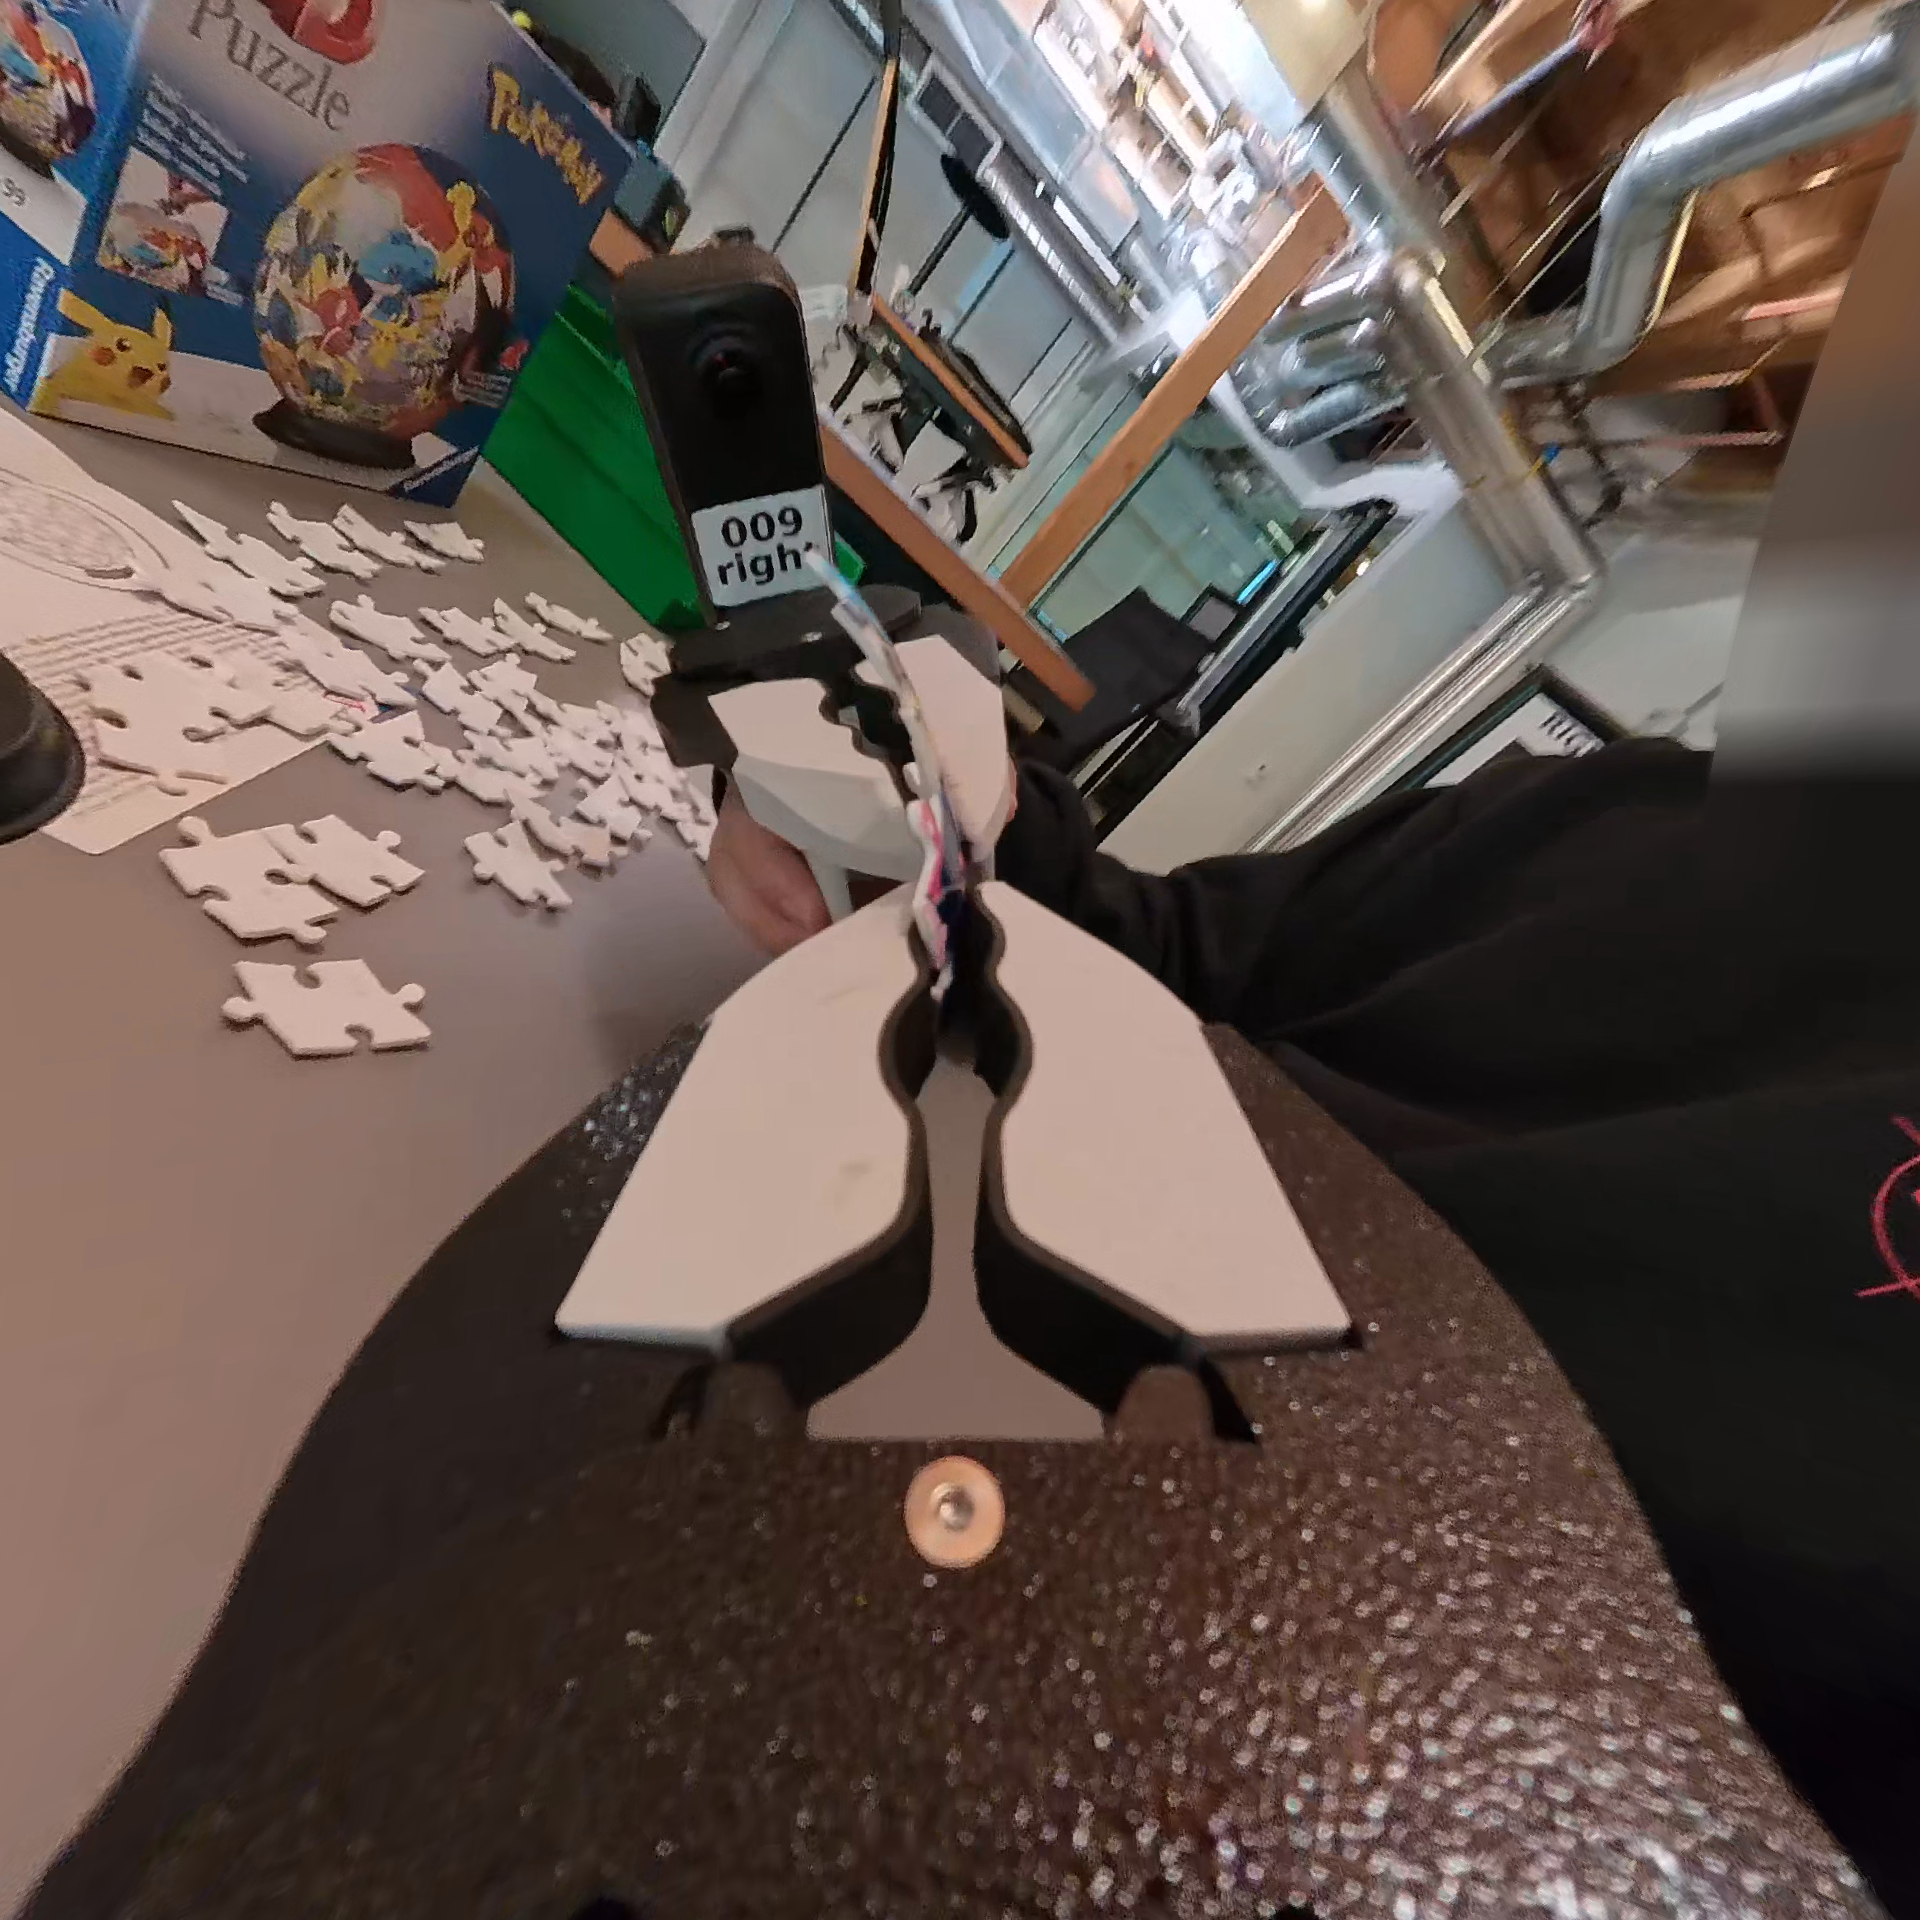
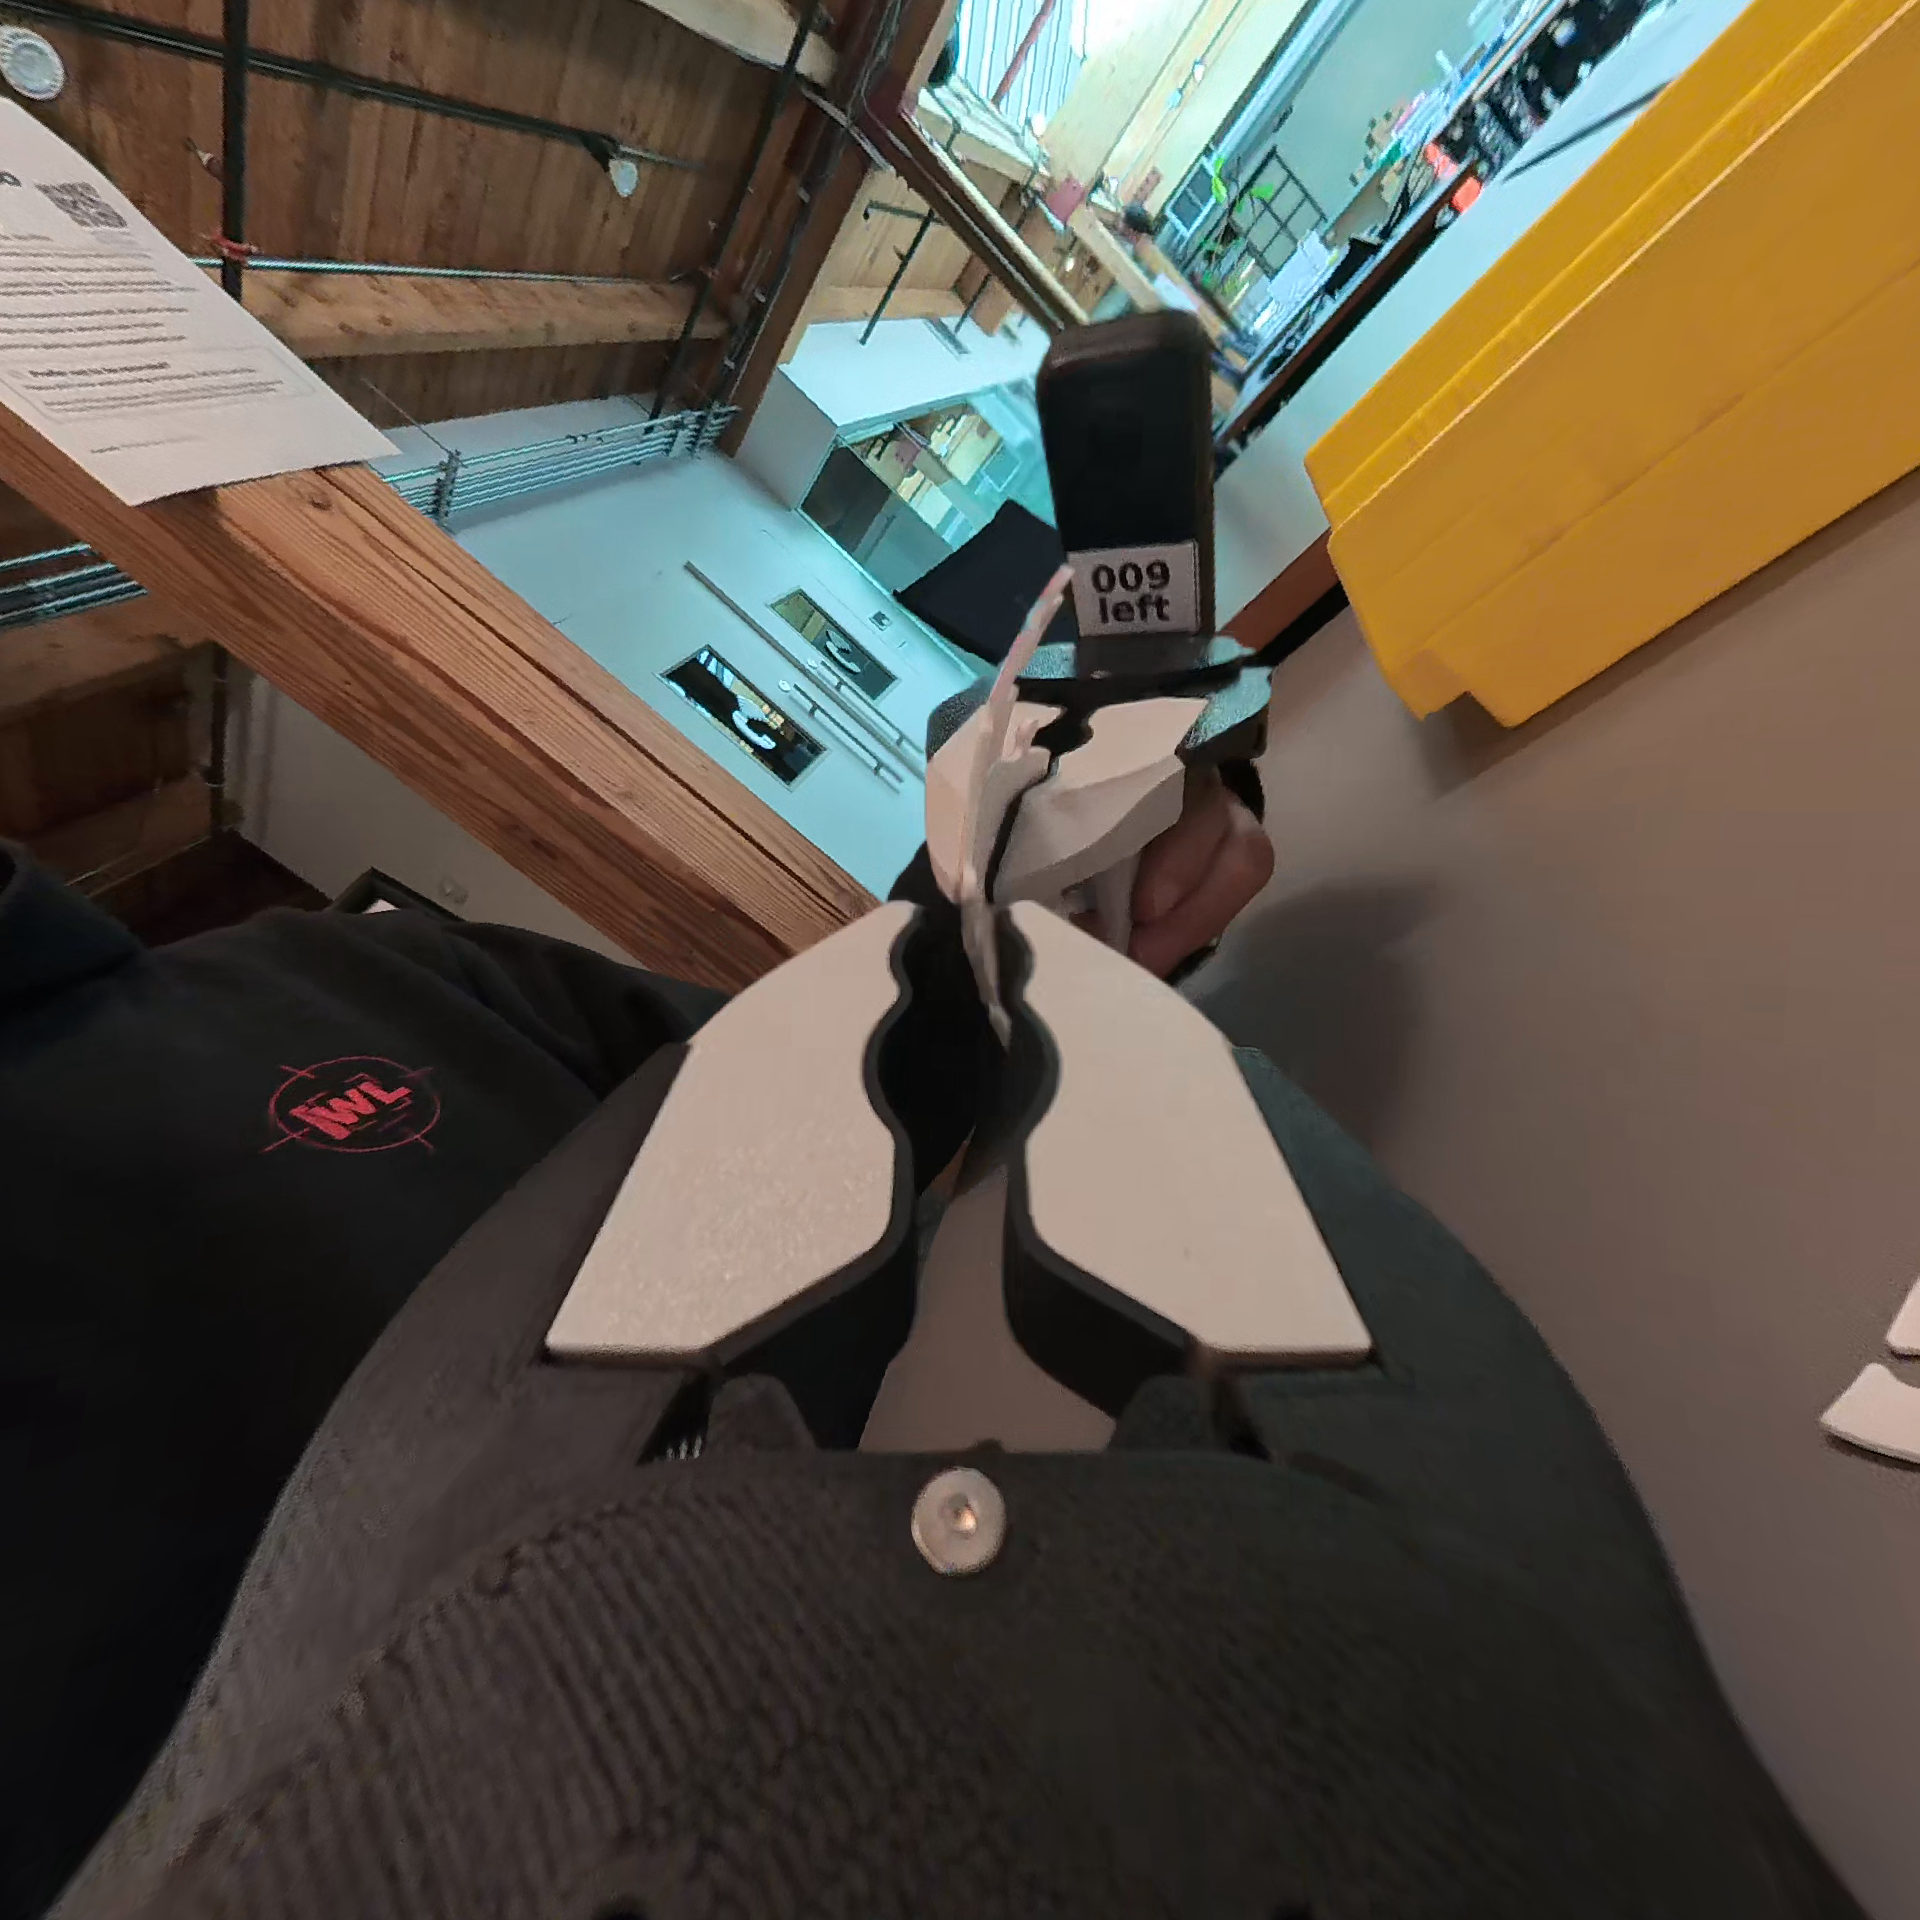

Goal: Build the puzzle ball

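Observation:
Both grippers are raised above the grey table (image 1: 312,1195) and face each other tip to tip. My left gripper (image 1: 951,906) is shut on a thin curved strip of puzzle pieces (image 1: 935,873), seen edge-on, printed on one side and white on the other. My right gripper (image 1: 906,800) is shut on the same strip from the far side. In the right wrist view my right gripper (image 2: 968,920) pinches the strip (image 2: 977,883), and my left gripper (image 2: 1016,805) holds it opposite. I cannot tell whether the pieces are joined.
Many loose white pieces (image 1: 499,717) lie face-down on the table, some on a paper sheet (image 1: 94,582). The puzzle box (image 1: 312,208) stands at the back left by a green bin (image 1: 582,447). Yellow bins (image 2: 1610,416) and two pieces (image 2: 1870,1423) lie right. The person's dark sweater (image 1: 1558,987) is close. Less than 4 cm separates the two grippers' tips.

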`<state>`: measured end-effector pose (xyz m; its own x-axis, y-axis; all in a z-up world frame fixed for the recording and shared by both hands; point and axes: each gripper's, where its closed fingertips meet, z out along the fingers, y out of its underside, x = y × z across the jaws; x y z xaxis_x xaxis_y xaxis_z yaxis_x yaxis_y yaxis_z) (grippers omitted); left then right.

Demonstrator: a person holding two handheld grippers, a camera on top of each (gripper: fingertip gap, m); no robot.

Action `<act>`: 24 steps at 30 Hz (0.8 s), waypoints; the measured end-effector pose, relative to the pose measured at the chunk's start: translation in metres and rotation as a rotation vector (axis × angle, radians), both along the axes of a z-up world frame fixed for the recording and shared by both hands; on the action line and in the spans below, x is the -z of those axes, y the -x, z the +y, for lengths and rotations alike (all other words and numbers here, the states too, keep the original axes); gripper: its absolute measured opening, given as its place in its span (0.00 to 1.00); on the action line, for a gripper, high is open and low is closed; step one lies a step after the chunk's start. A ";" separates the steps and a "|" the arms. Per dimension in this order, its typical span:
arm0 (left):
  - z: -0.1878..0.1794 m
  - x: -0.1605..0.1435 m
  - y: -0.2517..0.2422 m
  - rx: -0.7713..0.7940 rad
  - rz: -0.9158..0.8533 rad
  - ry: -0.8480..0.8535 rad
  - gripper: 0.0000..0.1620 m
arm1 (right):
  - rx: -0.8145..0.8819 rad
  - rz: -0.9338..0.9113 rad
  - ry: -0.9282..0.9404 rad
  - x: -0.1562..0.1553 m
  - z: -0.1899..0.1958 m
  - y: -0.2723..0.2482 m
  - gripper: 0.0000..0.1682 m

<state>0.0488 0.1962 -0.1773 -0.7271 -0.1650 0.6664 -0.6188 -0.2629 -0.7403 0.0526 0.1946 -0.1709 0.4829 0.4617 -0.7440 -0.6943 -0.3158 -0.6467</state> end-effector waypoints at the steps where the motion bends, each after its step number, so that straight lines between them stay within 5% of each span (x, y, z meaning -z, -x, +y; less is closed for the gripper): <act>1: 0.002 -0.004 -0.002 -0.016 0.003 0.042 0.01 | 0.020 -0.014 -0.008 -0.001 -0.001 -0.002 0.13; 11: 0.014 -0.023 -0.025 -0.214 -0.011 0.244 0.01 | 0.214 -0.088 -0.075 0.000 0.003 -0.012 0.13; 24: 0.001 -0.034 -0.034 -0.228 0.029 0.443 0.01 | 0.309 -0.009 -0.278 -0.020 -0.001 -0.019 0.04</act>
